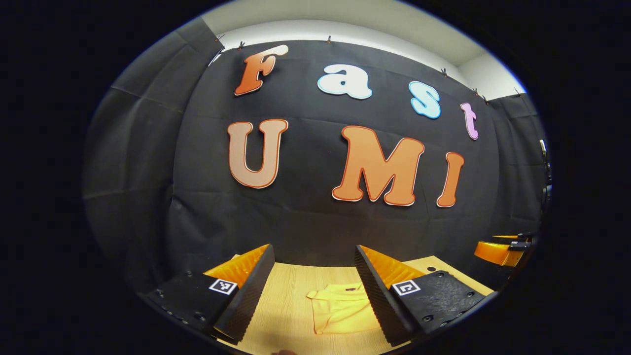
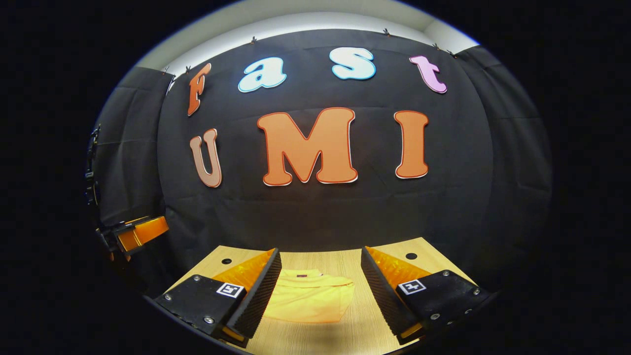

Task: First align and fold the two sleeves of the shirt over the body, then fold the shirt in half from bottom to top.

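A yellow shirt (image 1: 340, 308) lies folded into a compact rectangle on the wooden table (image 1: 288, 296), collar toward the far side. My left gripper (image 1: 315, 291) hangs above the table, open, with nothing between its fingers; the shirt lies below and beyond them. The same shirt (image 2: 308, 298) lies on the table (image 2: 357, 320) in the right gripper view. My right gripper (image 2: 320, 288) is open and empty above it. Each view catches the other gripper off to the side: the right gripper (image 1: 503, 249) and the left gripper (image 2: 135, 231).
The black cloth wall stands close behind the table's far edge. Small round holes (image 2: 410, 256) mark the tabletop near its back corners. Bare wood surrounds the shirt on all sides.
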